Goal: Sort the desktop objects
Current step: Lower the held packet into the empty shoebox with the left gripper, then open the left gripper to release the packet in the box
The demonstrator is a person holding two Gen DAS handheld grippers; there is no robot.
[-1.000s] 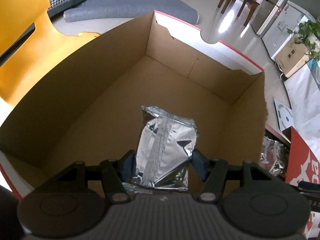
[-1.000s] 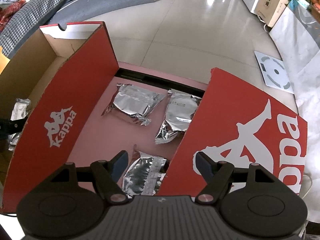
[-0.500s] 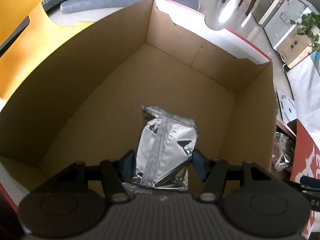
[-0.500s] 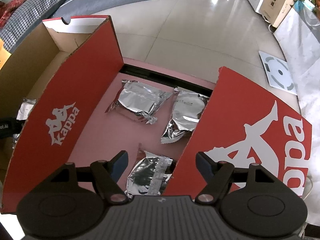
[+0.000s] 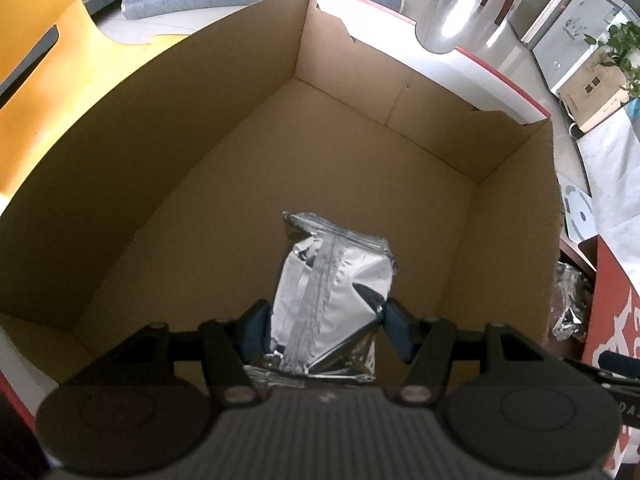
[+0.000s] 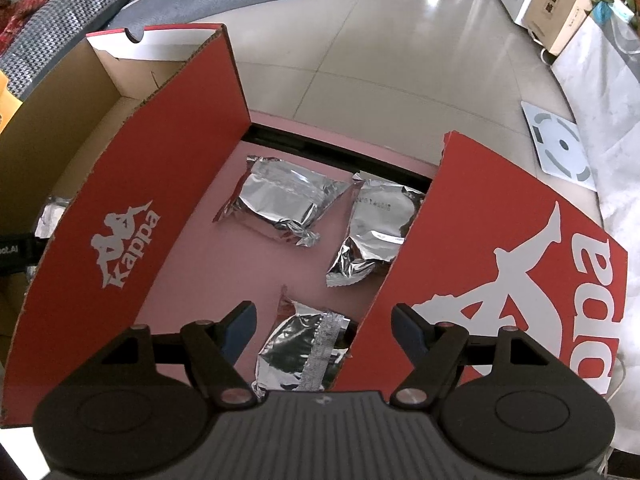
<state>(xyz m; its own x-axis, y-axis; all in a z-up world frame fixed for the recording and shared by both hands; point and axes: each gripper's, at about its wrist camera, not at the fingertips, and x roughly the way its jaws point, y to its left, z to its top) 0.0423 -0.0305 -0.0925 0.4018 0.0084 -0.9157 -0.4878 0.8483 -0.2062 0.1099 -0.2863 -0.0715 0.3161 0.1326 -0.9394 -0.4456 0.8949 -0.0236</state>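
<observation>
The left tongs [image 5: 326,320] are pinching a silver pouch [image 5: 332,292] by its sides, near the bottom end. The pouch hangs inside the big brown box [image 5: 168,160], above the floor of the box, w/ nothing else seen in there.

The right tongs [image 6: 324,322] are spread wide and hold nothing. They hover over a pink tabletop [image 6: 240,264] between 2 red box walls. 3 more silver pouches lie there: one at the back left [image 6: 280,208], one at the back right [image 6: 380,228] touching the red flap [image 6: 500,272], and one close under the tongs [image 6: 304,348].

What could go wrong, I think:
- Foil is slippery & squishy, so the held pouch may slide out crooked if the pinch is loose.
- The near pouch sits right by the red flap, so a right tong tip may bump the flap, not the pouch.

The held pouch's long side points away from the camera, top seal far, seam strip running the same way.
</observation>
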